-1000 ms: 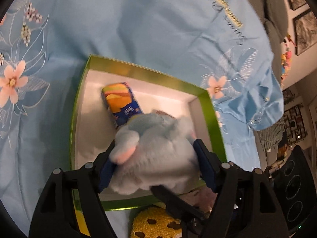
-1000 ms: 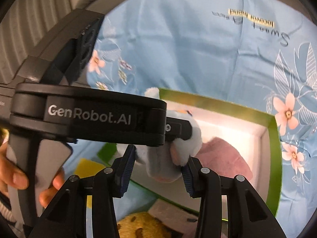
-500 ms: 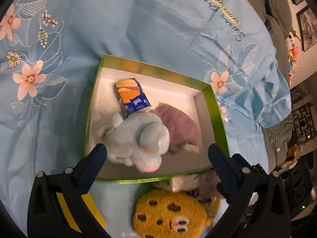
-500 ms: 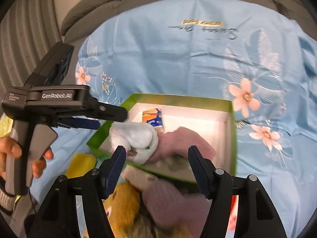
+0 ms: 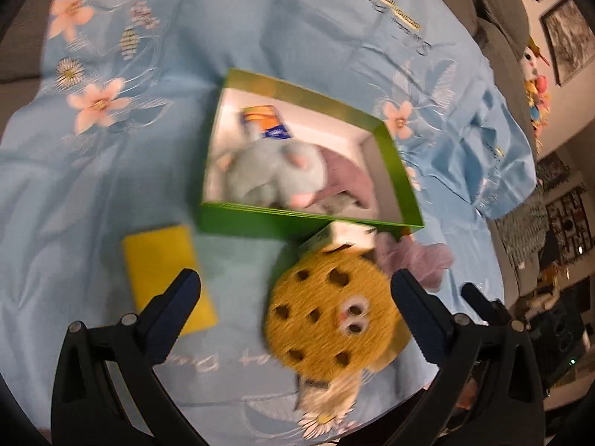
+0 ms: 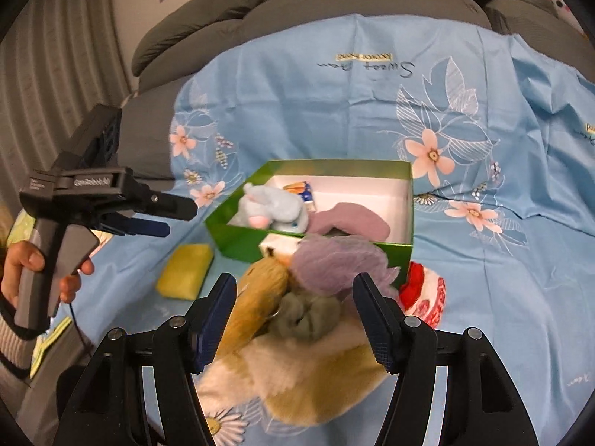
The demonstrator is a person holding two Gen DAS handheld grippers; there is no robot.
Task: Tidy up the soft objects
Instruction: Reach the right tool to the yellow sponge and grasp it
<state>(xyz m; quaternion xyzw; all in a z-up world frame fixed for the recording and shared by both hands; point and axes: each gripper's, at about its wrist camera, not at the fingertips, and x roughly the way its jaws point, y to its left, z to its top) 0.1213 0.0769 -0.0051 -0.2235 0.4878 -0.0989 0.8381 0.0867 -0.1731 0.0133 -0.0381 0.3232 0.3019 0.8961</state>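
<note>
I count 3 things already inside the green box [image 5: 256,219]: a pale blue stuffed animal [image 5: 275,174] lying toward the left side, a mauve cloth [image 5: 346,178] touching it on the right, and a small orange-and-blue packet [image 5: 266,124] near the far wall. So I judge the sorting partly done.

Outside the box there is more to gather. A round cookie-shaped plush [image 5: 329,316] sits just in front of the box, with a small white box [image 5: 344,236] wedged between it and the green wall. A purple scrunchie [image 6: 334,264] and a grey scrunchie [image 6: 306,314] lie on top of a cream and tan plush [image 6: 297,371]. A red and white item [image 6: 424,291] rests beside the box's near right corner, and a yellow sponge [image 5: 163,278] lies on the blue sheet [image 5: 260,22] to the left.

My left gripper [image 5: 295,290] has its fingers spread as wide as they go, with nothing between them; it hangs above the sheet between the sponge and the cookie plush. My right gripper [image 6: 295,310] is released too, about half spread. The scrunchies show between its fingers, but the pads do not press on them. I'd go for that pile next.
</note>
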